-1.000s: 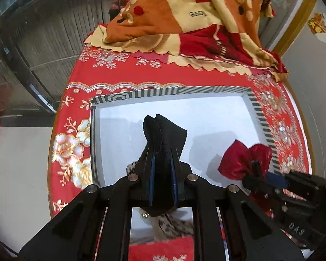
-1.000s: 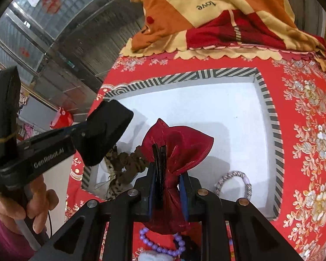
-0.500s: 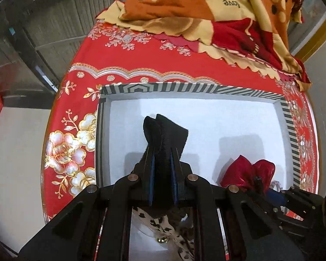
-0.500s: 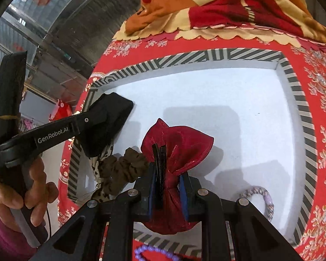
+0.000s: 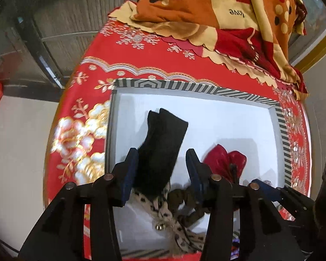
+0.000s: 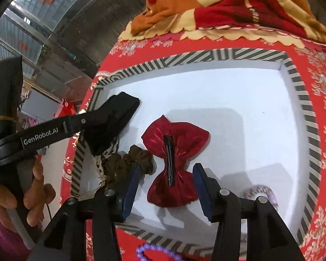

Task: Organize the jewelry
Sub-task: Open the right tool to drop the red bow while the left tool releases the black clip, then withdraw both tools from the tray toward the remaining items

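From the left wrist view, the left gripper (image 5: 162, 171) stands wide open, and the black cloth piece (image 5: 163, 145) sits between its two blue pads without being pressed. The piece is long and its axis runs away from the gripper, leaning a little to the left, over the near-left part of the striped box (image 5: 280, 117). Whether it already rests on the white floor I cannot tell. Under it lie a leopard-print scrunchie (image 5: 163, 213) and a brown scrunchie (image 5: 184, 198). The red bow clip (image 5: 225, 163) is to the right, inside the same box.

From the right wrist view, the right gripper (image 6: 166, 187) is also wide open and holds nothing. The red bow clip (image 6: 176, 165) lies flat on the box floor, just ahead and between the fingers, so this gripper is the nearer one. Its black metal clip faces up, with the long axis running near to far. The fabric is shiny and soft. A lilac bead bracelet (image 6: 260, 193) lies near-right in the box, and a purple bead bracelet (image 6: 158, 251) waits outside the near wall, probably the next thing to take.
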### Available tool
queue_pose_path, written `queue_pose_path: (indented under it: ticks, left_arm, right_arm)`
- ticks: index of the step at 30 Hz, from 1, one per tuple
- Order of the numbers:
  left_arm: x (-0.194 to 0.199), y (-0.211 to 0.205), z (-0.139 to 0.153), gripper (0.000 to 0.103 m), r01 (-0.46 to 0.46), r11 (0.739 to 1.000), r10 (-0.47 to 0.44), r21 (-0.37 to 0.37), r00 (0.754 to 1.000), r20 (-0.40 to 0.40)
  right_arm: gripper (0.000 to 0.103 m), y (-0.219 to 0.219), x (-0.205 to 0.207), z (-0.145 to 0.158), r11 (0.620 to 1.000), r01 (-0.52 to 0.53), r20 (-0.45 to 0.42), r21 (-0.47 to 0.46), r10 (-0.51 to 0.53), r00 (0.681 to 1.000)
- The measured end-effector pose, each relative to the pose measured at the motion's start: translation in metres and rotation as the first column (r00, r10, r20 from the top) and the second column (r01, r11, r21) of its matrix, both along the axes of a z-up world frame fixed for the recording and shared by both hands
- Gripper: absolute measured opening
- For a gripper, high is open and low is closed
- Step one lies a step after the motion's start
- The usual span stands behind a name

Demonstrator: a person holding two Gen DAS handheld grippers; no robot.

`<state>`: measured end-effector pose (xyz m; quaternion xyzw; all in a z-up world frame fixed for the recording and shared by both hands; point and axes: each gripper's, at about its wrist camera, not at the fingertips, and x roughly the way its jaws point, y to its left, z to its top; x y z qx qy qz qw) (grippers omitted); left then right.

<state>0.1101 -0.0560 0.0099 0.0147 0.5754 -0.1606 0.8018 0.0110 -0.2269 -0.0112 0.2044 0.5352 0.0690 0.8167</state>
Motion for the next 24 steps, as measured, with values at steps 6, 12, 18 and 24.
queue_pose_path:
  ticks: [6,12,18,24]
  left_arm:
    - [-0.033,0.01,0.017,0.045,-0.03,0.999,0.029,0.013,0.999,0.031]
    - [-0.074,0.021,0.03,0.045,-0.052,0.998,0.05,0.022,0.997,0.063]
    - [-0.115,0.029,0.034,0.045,-0.063,0.998,0.061,0.032,0.996,0.063]
    - [-0.158,0.03,0.037,0.045,-0.065,0.997,0.061,0.051,0.995,0.077]
  right_arm:
    - [0.048,0.002,-0.026,0.023,0.995,0.038,0.057,-0.095,-0.033,0.998]
    - [0.048,0.002,-0.059,0.04,0.99,0.066,0.1,-0.123,-0.054,0.994]
    - [0.048,0.007,-0.092,0.038,0.989,0.069,0.098,-0.133,-0.056,0.994]
    - [0.048,0.013,-0.128,0.04,0.984,0.057,0.094,-0.168,-0.042,0.995]
